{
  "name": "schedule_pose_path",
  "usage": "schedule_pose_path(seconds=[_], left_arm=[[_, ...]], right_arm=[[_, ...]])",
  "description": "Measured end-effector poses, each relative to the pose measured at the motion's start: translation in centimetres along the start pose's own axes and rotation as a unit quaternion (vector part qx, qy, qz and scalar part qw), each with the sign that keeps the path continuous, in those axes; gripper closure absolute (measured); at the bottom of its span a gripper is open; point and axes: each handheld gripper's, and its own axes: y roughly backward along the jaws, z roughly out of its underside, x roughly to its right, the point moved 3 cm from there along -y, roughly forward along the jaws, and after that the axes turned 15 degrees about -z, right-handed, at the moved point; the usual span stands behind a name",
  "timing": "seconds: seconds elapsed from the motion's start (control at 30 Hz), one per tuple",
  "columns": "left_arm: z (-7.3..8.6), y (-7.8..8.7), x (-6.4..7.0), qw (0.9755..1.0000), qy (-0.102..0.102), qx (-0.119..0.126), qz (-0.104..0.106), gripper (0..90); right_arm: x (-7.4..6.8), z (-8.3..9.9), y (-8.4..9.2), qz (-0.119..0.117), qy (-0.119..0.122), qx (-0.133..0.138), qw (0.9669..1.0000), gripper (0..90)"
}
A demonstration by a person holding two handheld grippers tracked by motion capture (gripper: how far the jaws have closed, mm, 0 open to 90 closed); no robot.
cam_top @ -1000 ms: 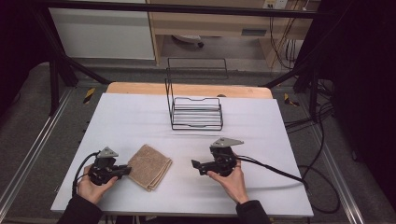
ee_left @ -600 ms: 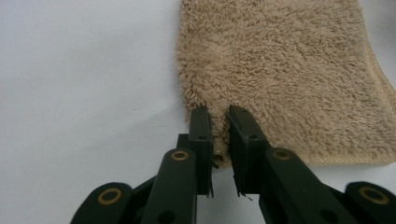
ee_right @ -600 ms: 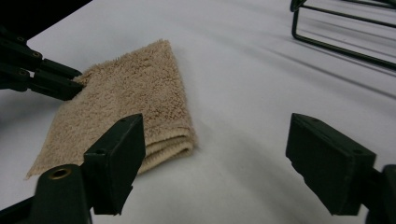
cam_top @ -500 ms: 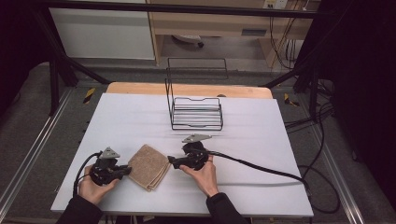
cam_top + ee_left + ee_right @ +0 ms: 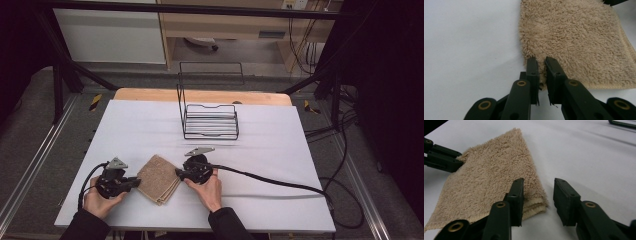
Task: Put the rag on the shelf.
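Observation:
A folded beige towel point(image 5: 159, 178) point(image 5: 579, 42) point(image 5: 494, 182) lies on the white table point(image 5: 280, 150) near its front edge. My left gripper point(image 5: 136, 183) point(image 5: 541, 61) is shut on the towel's left corner, with the pile pinched between its jaws. My right gripper point(image 5: 177, 172) point(image 5: 539, 183) sits at the towel's right corner. Its jaws have just been closing and straddle the layered corner; the right jaw still stands apart from the cloth. The left gripper point(image 5: 441, 157) also shows at the towel's far corner in the right gripper view.
A black wire rack point(image 5: 210, 120) stands at the middle back of the table. The right gripper's cable point(image 5: 270, 182) trails across the table to the right edge. Bare white surface lies on both sides of the towel.
The right gripper has moved left to the towel's right corner and its jaws have narrowed around it. The left gripper has kept its place on the left corner.

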Motion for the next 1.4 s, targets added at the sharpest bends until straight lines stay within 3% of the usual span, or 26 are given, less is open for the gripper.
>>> schedule_pose_path(seconds=[0.57,0.67,0.8,0.87,0.9,1.07,1.13,1.4], left_arm=[[0.0,0.1,-0.1,0.9999,0.01,0.0,0.002,84.7],[-0.1,0.2,-0.2,0.9999,0.015,-0.001,0.005,85.5],[-0.2,0.7,-0.1,0.9995,0.027,0.002,0.018,86.4],[-0.3,1.0,0.2,0.9983,0.04,0.004,0.042,86.5],[-0.3,1.0,0.2,0.9983,0.04,0.004,0.042,86.5],[-0.8,1.4,2.0,0.9969,0.05,0.015,0.059,86.5],[-1.1,1.4,3.5,0.9962,0.051,0.02,0.068,86.5],[-2.5,1.2,6.8,0.9954,0.057,0.042,0.065,86.4]], right_arm=[[-0.4,0.5,-0.3,-0.019,-0.043,-0.005,0.9989,84.8],[-0.5,0.3,0.0,-0.02,-0.043,-0.003,0.9989,85.3],[-1.0,-0.6,1.2,-0.029,-0.036,0.007,0.9989,85.9],[-1.2,-0.9,1.7,-0.026,-0.031,0.007,0.9992,86.0],[-1.2,-0.9,1.7,-0.026,-0.031,0.007,0.9992,86.0],[-1.5,-1.6,3.8,-0.006,-0.01,-0.003,0.9999,86.0],[-1.4,-1.7,4.7,-0.004,-0.011,-0.002,0.9999,86.0],[-0.2,-1.3,8.3,0.024,-0.013,-0.006,0.9996,86.0]])
